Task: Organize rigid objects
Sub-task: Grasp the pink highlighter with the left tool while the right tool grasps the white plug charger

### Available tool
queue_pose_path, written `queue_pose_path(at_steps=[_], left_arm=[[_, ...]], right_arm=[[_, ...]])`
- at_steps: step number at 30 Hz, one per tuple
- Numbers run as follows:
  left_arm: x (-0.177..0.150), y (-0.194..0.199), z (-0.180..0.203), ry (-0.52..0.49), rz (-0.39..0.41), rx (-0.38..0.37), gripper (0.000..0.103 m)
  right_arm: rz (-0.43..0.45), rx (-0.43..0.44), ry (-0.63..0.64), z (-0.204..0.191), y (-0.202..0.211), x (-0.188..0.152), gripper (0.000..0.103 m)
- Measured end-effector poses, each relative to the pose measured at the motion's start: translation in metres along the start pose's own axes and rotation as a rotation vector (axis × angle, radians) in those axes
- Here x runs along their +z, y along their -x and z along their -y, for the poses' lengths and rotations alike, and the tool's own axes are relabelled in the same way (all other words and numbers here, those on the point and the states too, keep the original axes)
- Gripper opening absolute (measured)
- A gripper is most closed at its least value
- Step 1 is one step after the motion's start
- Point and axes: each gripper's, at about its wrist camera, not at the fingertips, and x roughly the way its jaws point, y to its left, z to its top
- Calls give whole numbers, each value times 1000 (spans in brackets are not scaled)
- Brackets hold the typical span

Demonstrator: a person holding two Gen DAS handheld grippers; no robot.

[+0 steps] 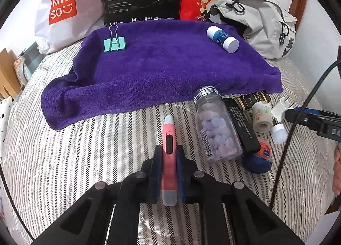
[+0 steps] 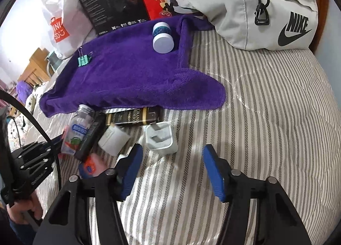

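My left gripper [image 1: 168, 155] is shut on a pink pen-shaped device [image 1: 169, 149], held lengthwise just above the striped bedcover, short of the purple towel [image 1: 162, 68]. On the towel lie a teal binder clip [image 1: 114, 44] and a blue-and-white bottle [image 1: 222, 39]. A clear jar of pale tablets [image 1: 215, 130] lies just right of the pen. My right gripper [image 2: 172, 157] stands open above the bedcover, its fingers just short of a white plug adapter [image 2: 161, 138]. The same towel [image 2: 132, 74], clip [image 2: 84, 60] and bottle [image 2: 163, 37] show in the right wrist view.
A pile lies by the towel's near edge: a black flat device [image 1: 243, 127], a dark gold-banded tube [image 1: 253, 98], a tape roll [image 1: 262, 119], a small blue-orange tin [image 1: 261, 155]. A grey backpack [image 2: 255, 4], boxes and a white shopping bag [image 1: 64, 8] line the back. A cable [image 1: 298, 121] hangs at right.
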Motion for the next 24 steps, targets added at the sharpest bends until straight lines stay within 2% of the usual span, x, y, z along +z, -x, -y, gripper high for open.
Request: queue_pose_path(at_steps=[6,8,13,18,24], left_arm=[[2,-1,0,-10,-10,-5,12],[2,-1,-1,-10,-12,-7,12],[2,-1,-1,-15,-5,-9,12],[3,-1,0,-18,0,-8,12],[4,0,-6,9,-7,-40,12]], right_arm=[[9,-21,50,-8,-8,0,50],[5,-31,55,-9,-15,-1,45],[41,-54,82,-14,-19,1,44],[46,-54,111,-20,-21,2,28],[6,-65,145,-15,-15,-1,26]])
